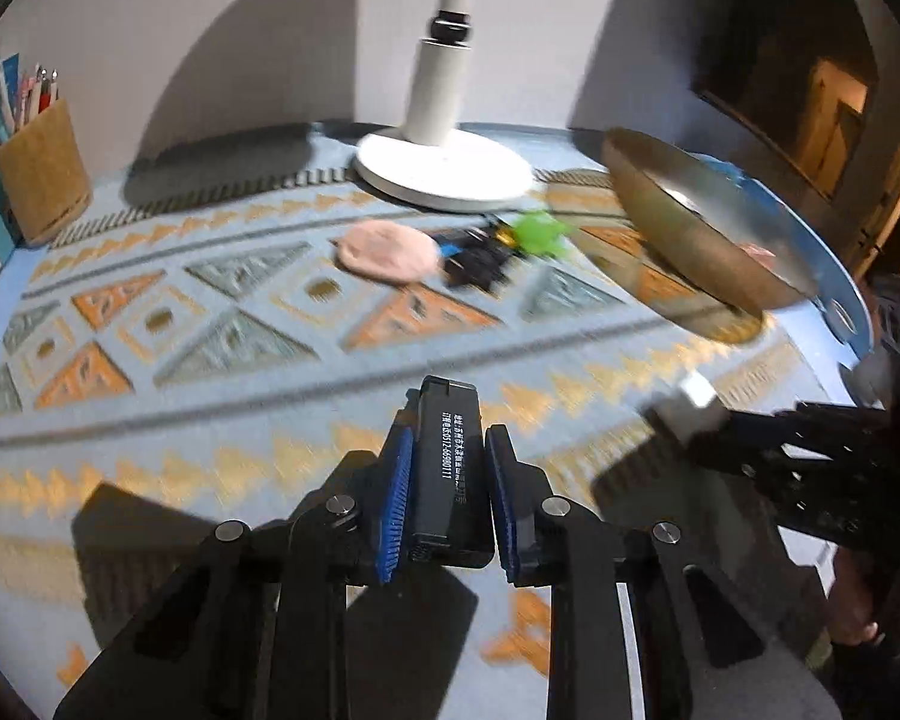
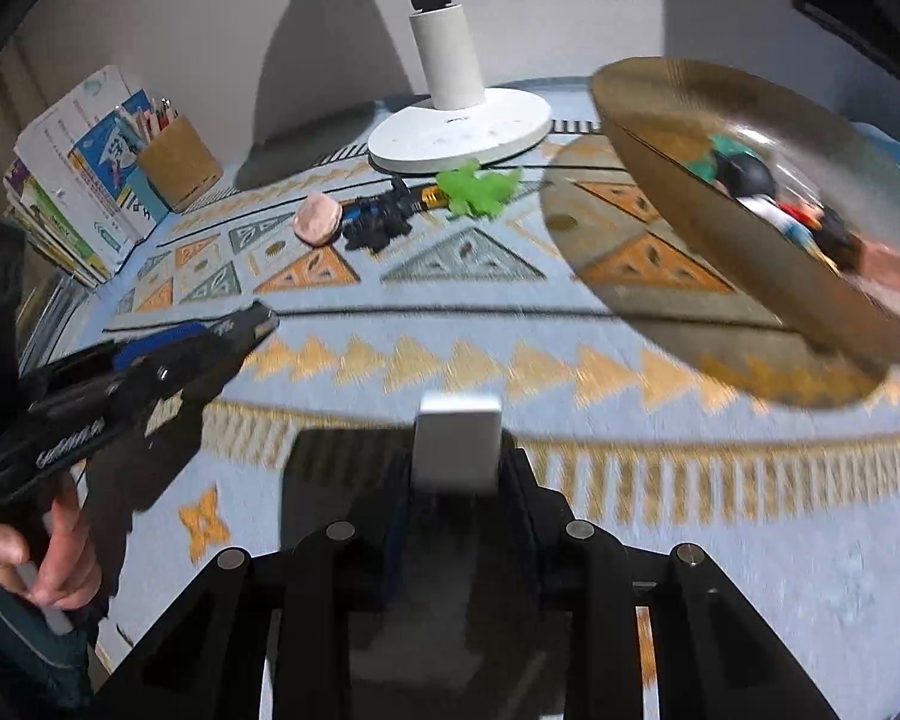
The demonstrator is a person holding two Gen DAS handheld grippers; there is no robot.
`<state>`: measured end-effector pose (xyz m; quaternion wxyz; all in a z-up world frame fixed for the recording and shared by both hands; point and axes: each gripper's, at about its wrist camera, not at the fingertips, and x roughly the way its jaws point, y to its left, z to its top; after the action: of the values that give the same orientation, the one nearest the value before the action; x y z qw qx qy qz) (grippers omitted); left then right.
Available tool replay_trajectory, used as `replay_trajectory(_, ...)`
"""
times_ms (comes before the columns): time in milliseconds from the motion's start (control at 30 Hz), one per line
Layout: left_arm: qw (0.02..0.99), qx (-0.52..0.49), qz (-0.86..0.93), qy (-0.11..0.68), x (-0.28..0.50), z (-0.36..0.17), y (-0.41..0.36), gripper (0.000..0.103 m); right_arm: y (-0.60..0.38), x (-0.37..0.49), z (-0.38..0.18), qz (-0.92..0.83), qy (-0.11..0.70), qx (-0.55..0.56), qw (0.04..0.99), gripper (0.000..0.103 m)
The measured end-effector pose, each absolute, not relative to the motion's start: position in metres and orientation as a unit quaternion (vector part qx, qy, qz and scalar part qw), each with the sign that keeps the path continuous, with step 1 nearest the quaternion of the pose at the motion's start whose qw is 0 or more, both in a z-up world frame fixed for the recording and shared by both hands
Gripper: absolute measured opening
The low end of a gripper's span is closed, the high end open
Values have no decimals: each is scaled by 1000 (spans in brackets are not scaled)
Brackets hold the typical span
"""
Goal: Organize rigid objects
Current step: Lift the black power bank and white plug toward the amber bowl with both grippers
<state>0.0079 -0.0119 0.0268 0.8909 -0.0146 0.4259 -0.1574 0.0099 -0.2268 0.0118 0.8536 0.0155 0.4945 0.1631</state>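
Clamped between the blue pads of the left gripper sits a black rectangular block with white print. Its twin, the right gripper, pinches a small white block. Ahead of both, near a lamp base, lie a pink piece, a black toy and a green toy. To their right sits a gold bowl holding small items.

Dim, motion-blurred fisheye views with hard shadows and dark, curved edges.
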Motion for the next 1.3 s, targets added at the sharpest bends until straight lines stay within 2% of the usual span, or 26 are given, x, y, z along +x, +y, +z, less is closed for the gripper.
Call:
replay_trajectory(267, 891, -2, -152, 428, -7, 20, -26, 22, -229, -3, 11, 163, 483, 7, 861, 30)
replay_trajectory(400, 890, -8, -152, 430, -6, 18, -23, 23, -229, 6, 12, 158, 482, 11, 862, 37)
replay_trajectory(433, 890, -5, -151, 430, -7, 18, -24, 25, -227, 8, 12, 156, 481, 8, 862, 42)
replay_trajectory(467, 888, 1, -147, 436, -6, 16, -26, 35, -226, 11, 12, 155, 481, 4, 863, 49)
replay_trajectory(500, 886, 7, -141, 442, -5, 14, -27, 38, -223, 14, 12, 155, 478, 2, 864, 50)
replay_trajectory(800, 886, 60, -129, 440, -3, 12, -48, 38, -202, 19, 7, 129, 466, -54, 874, 51)
replay_trajectory(833, 887, 63, -127, 440, -3, 12, -50, 37, -200, 19, 7, 125, 464, -58, 875, 50)
replay_trajectory(900, 888, 65, -126, 438, -1, 12, -53, 36, -198, 19, 7, 123, 461, -64, 877, 40)
replay_trajectory(933, 888, 64, -127, 438, -1, 12, -53, 35, -197, 19, 8, 127, 460, -64, 876, 32)
replay_trajectory(967, 888, 66, -127, 437, 0, 12, -54, 29, -195, 19, 8, 125, 459, -67, 877, 26)
replay_trajectory(1000, 889, 67, -127, 435, 0, 13, -56, 22, -192, 19, 7, 125, 459, -73, 877, 26)
replay_trajectory(1167, 890, 56, -137, 432, -1, 19, -60, 21, -202, 14, 19, 132, 455, -49, 879, 26)
replay_trajectory(1300, 903, 30, -158, 399, -1, 47, -67, 21, -241, 12, 54, 115, 426, 0, 898, 26)
